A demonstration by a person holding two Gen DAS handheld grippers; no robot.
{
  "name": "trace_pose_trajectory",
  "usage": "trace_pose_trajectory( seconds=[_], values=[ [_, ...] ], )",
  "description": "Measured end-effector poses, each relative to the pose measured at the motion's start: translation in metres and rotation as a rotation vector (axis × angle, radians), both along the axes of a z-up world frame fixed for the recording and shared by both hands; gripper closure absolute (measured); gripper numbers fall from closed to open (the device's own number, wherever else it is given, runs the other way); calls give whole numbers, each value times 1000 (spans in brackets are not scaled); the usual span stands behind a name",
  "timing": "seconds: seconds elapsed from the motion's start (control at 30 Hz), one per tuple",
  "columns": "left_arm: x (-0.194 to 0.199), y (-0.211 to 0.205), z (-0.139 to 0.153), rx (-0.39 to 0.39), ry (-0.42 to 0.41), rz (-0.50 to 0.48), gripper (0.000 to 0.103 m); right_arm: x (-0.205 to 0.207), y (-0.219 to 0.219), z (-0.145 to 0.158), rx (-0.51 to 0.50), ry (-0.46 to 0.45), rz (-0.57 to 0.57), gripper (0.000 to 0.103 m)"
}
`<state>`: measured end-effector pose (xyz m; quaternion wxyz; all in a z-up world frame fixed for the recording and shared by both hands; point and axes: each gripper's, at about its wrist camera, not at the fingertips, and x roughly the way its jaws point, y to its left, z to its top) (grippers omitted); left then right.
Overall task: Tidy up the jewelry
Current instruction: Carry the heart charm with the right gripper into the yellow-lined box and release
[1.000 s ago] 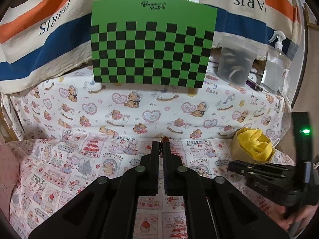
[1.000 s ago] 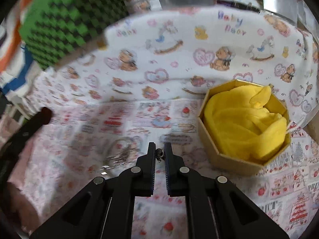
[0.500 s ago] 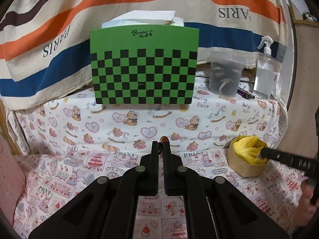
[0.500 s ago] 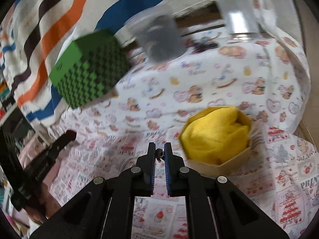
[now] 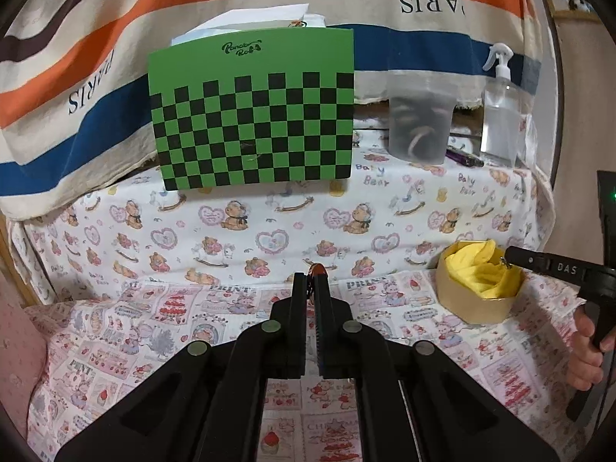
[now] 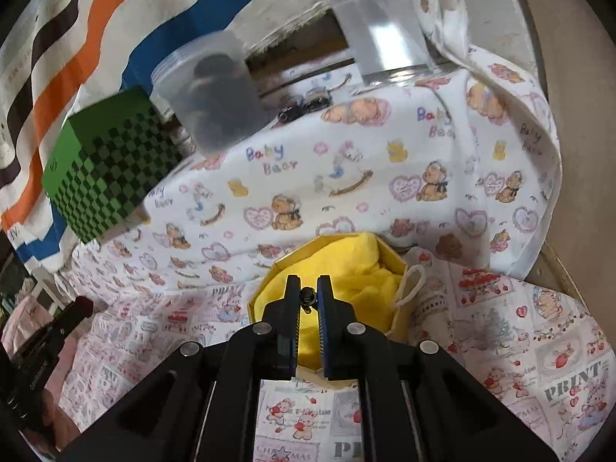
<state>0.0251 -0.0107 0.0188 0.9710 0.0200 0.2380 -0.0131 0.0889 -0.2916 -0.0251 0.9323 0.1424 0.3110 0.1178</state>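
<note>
Left tongs [image 5: 312, 283] pressed nearly together, pinching a small reddish jewelry piece [image 5: 317, 269] at the tips, held above the pink printed cloth [image 5: 115, 346]. Right tongs [image 6: 308, 292] pinching a small dark metal piece [image 6: 307, 295] between the fingers, poised directly over the octagonal box [image 6: 400, 323] lined with yellow cloth [image 6: 369, 288]; a white cord loop [image 6: 410, 288] hangs over the box's rim. In the left wrist view the right tongs' tip reaches over that same box from the right, something small dangling beneath it. Farther back: teddy-bear sheet [image 5: 269, 231] draped over a raised ledge, green checkerboard [image 5: 252, 115], translucent tub [image 5: 419, 123], spray bottle [image 5: 500, 111], striped fabric [image 5: 115, 38] behind.
</note>
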Motion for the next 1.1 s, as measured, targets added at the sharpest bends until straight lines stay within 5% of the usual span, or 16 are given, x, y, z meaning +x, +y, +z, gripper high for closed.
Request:
trace_pose_trajectory(
  seconds=[0.2, 0.3, 0.5, 0.67, 0.77, 1.1],
  values=[
    [0, -8, 6, 2, 9, 1, 100, 1, 0, -2, 1, 20, 13, 91],
    [0, -14, 12, -15, 11, -15, 100, 1, -15, -1, 92, 35, -15, 67],
    [16, -33, 21, -119, 50, -117, 100, -7, -48, 9, 196, 23, -98, 42],
    [41, -66, 23, -154, 113, -198, 100, -9, -69, 8, 236, 43, -149, 37],
    [53, -89, 25, -204, 180, -278, 100, -7, -79, 7, 173, 87, -234, 33],
    [89, -157, 4, -127, 273, -316, 100, 0, -86, -7, 174, 139, -253, 29]
  ],
)
